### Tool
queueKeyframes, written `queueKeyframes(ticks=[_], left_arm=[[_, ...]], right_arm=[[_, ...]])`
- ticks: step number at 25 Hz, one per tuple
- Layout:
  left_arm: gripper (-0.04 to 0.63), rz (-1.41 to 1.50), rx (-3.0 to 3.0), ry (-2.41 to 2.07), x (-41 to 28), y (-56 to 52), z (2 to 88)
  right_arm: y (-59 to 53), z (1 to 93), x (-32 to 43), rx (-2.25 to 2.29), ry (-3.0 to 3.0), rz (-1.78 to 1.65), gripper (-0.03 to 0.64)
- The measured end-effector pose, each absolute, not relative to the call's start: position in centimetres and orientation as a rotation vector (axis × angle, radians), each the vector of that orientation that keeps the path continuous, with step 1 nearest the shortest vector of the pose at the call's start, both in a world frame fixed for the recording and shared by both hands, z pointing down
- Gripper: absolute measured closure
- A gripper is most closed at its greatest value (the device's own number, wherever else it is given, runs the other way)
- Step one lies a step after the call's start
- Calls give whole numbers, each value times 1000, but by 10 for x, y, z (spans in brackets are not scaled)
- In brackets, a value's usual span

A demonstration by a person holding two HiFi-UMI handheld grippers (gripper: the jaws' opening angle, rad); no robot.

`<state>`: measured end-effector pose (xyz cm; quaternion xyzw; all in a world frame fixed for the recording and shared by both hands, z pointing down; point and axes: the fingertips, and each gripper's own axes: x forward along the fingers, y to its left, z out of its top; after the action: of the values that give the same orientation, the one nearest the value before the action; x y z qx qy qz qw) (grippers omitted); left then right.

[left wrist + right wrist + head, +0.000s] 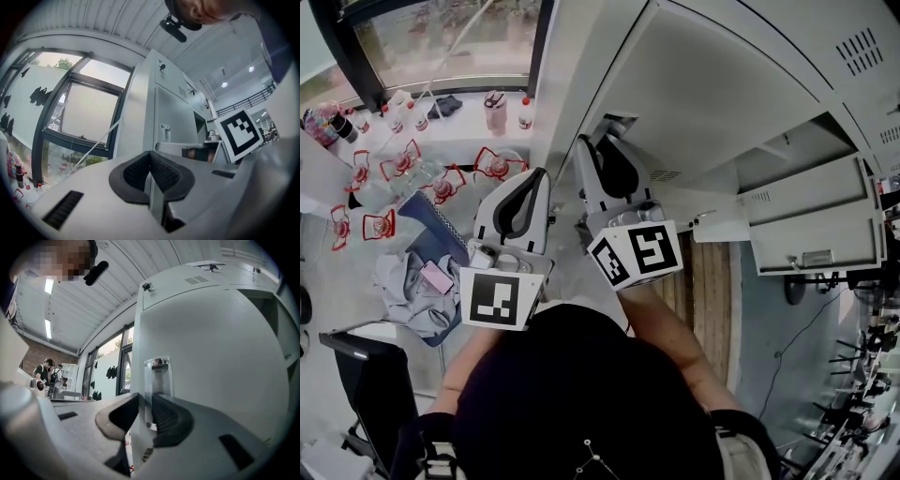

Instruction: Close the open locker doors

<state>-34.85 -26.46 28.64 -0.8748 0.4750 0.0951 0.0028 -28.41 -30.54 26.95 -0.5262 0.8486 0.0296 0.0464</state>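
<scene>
The right gripper is clenched on the free edge of a pale grey locker door. One pad sits behind the edge, and the ribbed pad lies against the front face just beside the door's recessed handle plate. In the right gripper view the door fills the centre and right of the frame, with a small lock near its upper left corner.

In the head view this gripper reaches up into the middle of the frame. The left gripper hangs just to its left, apart from the lockers. Its pads meet at the tips with nothing between them.

At the right of the head view, two more open doors stick out from the locker bank. Bottles stand on the counter at the upper left, below a window.
</scene>
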Motion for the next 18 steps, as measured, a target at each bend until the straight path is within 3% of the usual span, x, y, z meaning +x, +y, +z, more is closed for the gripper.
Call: queueKeyframes(ticks=[18], left_arm=[[592, 304, -2742, 1484, -347, -270, 283]], right_arm=[[-318, 271, -285, -1528, 2609, 37, 534]])
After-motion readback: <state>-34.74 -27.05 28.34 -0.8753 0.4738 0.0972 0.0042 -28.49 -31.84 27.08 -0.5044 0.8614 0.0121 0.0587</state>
